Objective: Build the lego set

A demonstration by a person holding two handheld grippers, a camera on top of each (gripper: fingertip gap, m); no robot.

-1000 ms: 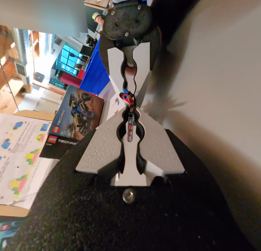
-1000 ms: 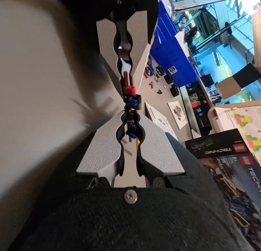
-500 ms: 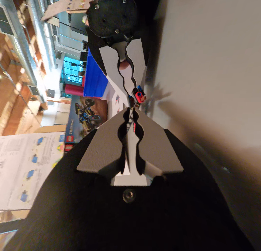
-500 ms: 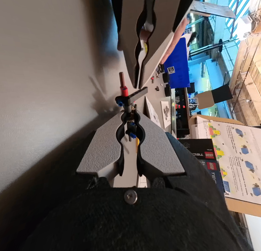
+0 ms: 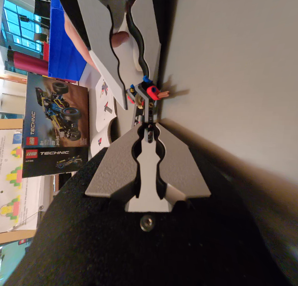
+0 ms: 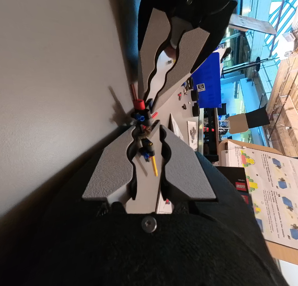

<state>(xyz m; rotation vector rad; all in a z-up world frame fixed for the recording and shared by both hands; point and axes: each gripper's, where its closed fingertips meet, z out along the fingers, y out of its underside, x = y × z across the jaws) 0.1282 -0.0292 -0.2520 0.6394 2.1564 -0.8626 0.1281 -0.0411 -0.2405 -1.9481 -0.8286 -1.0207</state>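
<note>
2 grippers share our lego assembly (image 5: 146,101): left gripper (image 5: 149,128) clamps its beam, right gripper (image 6: 146,129) parted; twisting could pop pins.

A Lego assembly (image 5: 146,101) sits between two facing hand-held grippers above the desk (image 5: 233,52); the set's box (image 5: 55,125) stands left, beside a booklet (image 5: 104,104).

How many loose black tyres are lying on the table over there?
3. All sit on the grey table beside the blue bin: upper tyre against the bin, middle tyre just below it in the picture, lower tyre below that. Others may be hidden.
</note>
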